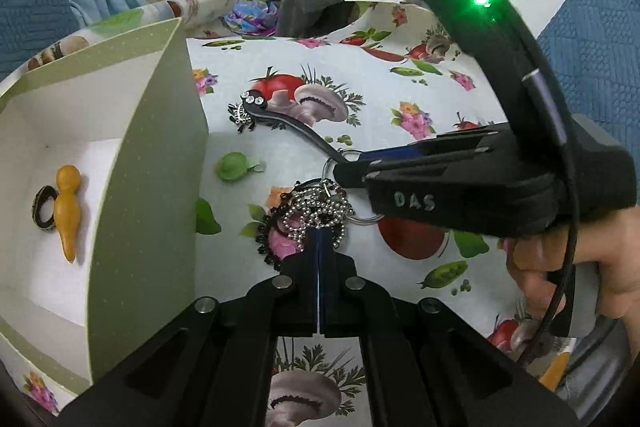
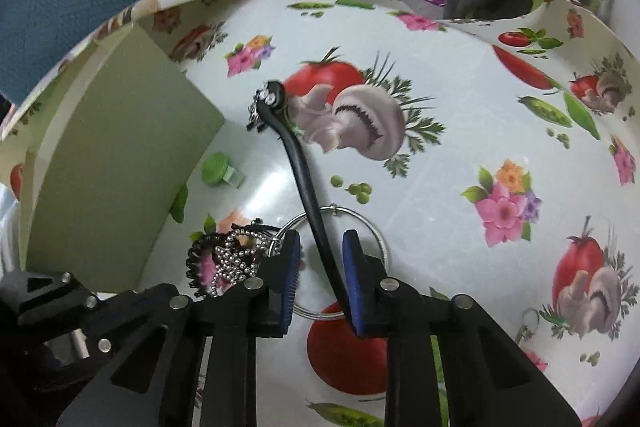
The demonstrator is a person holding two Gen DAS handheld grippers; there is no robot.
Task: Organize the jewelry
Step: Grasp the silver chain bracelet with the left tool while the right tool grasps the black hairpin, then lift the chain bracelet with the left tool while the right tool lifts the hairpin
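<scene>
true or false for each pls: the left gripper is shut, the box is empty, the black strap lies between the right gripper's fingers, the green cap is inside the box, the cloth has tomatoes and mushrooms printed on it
1. The left gripper is shut. True; its fingers meet at the edge of the bead chain pile.
2. The box is empty. False; a yellow gourd-shaped piece and a dark ring lie inside.
3. The black strap lies between the fingers of the right gripper. True; the jaws are apart and not pressing it.
4. The green cap is inside the box. False; it lies on the cloth beside the box.
5. The cloth has tomatoes and mushrooms printed on it. True.
</scene>
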